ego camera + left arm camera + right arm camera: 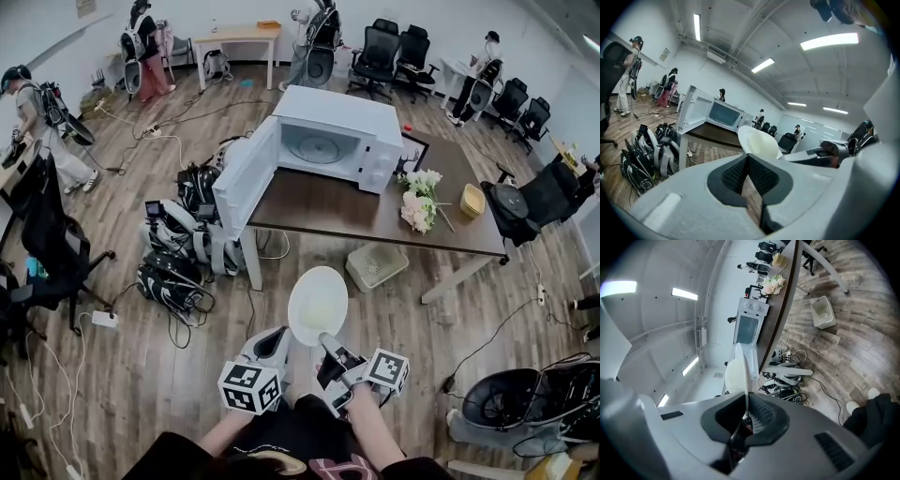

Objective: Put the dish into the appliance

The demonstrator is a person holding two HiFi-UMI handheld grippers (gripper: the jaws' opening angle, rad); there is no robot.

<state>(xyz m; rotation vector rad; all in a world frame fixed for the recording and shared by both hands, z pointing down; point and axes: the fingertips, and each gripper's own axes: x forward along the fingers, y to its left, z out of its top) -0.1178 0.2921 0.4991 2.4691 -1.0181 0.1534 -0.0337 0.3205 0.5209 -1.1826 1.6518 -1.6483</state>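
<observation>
R tool (325, 342) pinches dish (317, 305) by rim only, L tool (275, 342) clenched empty; dish may slip before reaching microwave (337, 141) at 12 o'clock.

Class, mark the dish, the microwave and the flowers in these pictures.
dish (317, 305): head view, centre of its pale inner face.
microwave (328, 141): head view, inside its open cavity.
flowers (417, 199): head view, on the white blooms.
</observation>
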